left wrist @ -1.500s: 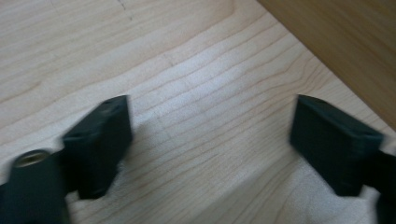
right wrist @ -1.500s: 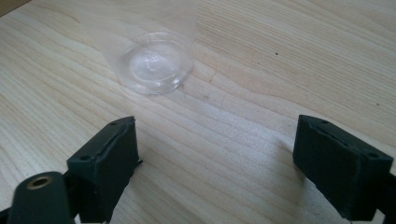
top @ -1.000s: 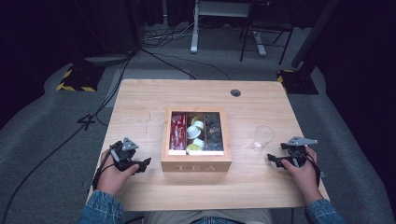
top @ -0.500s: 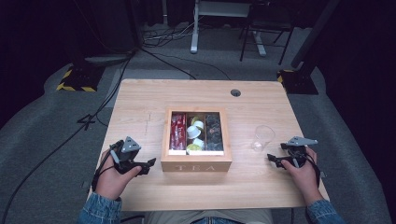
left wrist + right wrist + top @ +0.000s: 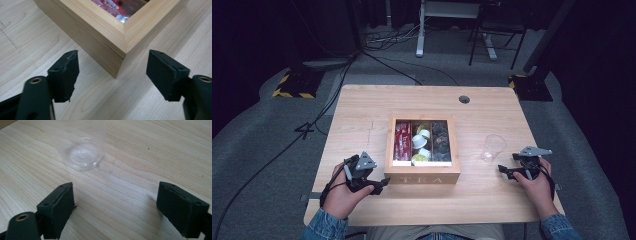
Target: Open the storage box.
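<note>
A wooden box marked TEA (image 5: 422,178) stands at the table's middle, its windowed lid down over red packets, pale capsules and dark ones. My left gripper (image 5: 379,184) hovers at the box's front left corner (image 5: 117,50). Its jaws have just been closing, they stand apart, and nothing is pressed between the pads. A clear plastic cup (image 5: 493,146) stands upright right of the box. My right gripper (image 5: 505,170) rests open low over the table, a short way in front of the cup (image 5: 83,152), with bare wood between its fingers (image 5: 58,205).
The light wooden table (image 5: 362,115) has a cable hole (image 5: 464,99) at the back. Dark floor with cables and stand legs lies beyond. Bare wood surrounds the box on the left and front.
My left gripper has moved right, up to the box's front left corner, and its jaws have narrowed. The right gripper and the cup have stayed still.
</note>
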`<control>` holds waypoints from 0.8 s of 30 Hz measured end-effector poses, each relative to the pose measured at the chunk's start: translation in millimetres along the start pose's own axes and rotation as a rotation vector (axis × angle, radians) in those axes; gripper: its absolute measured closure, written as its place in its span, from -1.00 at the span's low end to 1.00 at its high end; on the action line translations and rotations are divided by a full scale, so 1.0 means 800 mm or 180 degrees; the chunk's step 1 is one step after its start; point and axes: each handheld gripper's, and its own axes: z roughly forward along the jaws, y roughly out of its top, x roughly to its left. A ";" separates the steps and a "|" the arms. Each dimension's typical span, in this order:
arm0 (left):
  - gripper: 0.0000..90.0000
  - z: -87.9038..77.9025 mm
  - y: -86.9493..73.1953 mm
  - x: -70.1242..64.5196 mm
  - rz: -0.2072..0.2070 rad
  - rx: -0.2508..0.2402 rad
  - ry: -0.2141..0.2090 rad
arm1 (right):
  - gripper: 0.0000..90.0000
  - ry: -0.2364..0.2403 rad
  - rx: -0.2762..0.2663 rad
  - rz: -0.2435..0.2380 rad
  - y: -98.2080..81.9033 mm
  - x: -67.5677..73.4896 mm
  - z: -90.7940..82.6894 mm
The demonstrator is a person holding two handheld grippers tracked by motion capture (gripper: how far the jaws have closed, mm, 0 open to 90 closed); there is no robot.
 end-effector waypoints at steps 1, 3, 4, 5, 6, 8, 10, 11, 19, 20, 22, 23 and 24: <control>-0.31 0.000 0.000 0.000 0.0000 0.0000 0.0000 | -0.67 0.0000 0.0000 0.0000 0.000 0.000 0.000; -0.25 0.005 0.000 -0.003 0.0050 0.0027 0.0028 | -0.67 0.0000 0.0000 0.0000 0.000 0.000 0.000; -0.21 0.012 0.000 -0.008 0.0136 0.0049 0.0085 | -0.67 0.0001 -0.0001 0.0000 0.000 0.000 0.000; -0.16 0.012 0.000 -0.008 0.0136 0.0049 0.0085 | -0.67 0.0001 -0.0001 0.0000 0.000 0.000 0.000; -0.08 0.015 0.001 -0.010 0.0153 0.0059 0.0087 | -0.67 0.0001 -0.0001 -0.0001 0.000 0.000 0.000; 0.06 0.016 0.001 -0.012 0.0119 0.0028 0.0057 | -0.67 0.0002 -0.0003 -0.0003 0.000 0.000 0.000; 0.13 0.015 0.002 -0.012 0.0125 0.0015 0.0074 | -0.66 0.0002 -0.0003 -0.0003 0.000 0.000 0.000; 0.14 0.015 0.002 -0.012 0.0129 0.0010 0.0080 | -0.66 0.0003 -0.0004 -0.0002 0.000 0.000 0.000; 0.23 0.010 0.003 -0.012 0.0100 -0.0024 0.0075 | -0.65 -0.0003 -0.0003 -0.0005 0.000 0.000 0.000; 0.23 0.009 0.005 -0.013 0.0138 -0.0011 0.0114 | -0.65 -0.0003 -0.0003 -0.0005 0.000 0.000 0.000; 0.23 0.009 0.005 -0.013 0.0149 0.0008 0.0108 | -0.65 -0.0002 -0.0003 -0.0004 0.000 0.000 0.000; 0.23 0.009 0.006 -0.013 0.0144 0.0015 0.0113 | -0.65 -0.0003 -0.0003 -0.0004 0.000 0.000 0.000; 0.24 0.008 0.006 -0.014 0.0150 0.0009 0.0126 | -0.65 -0.0003 -0.0004 -0.0006 0.000 0.000 0.000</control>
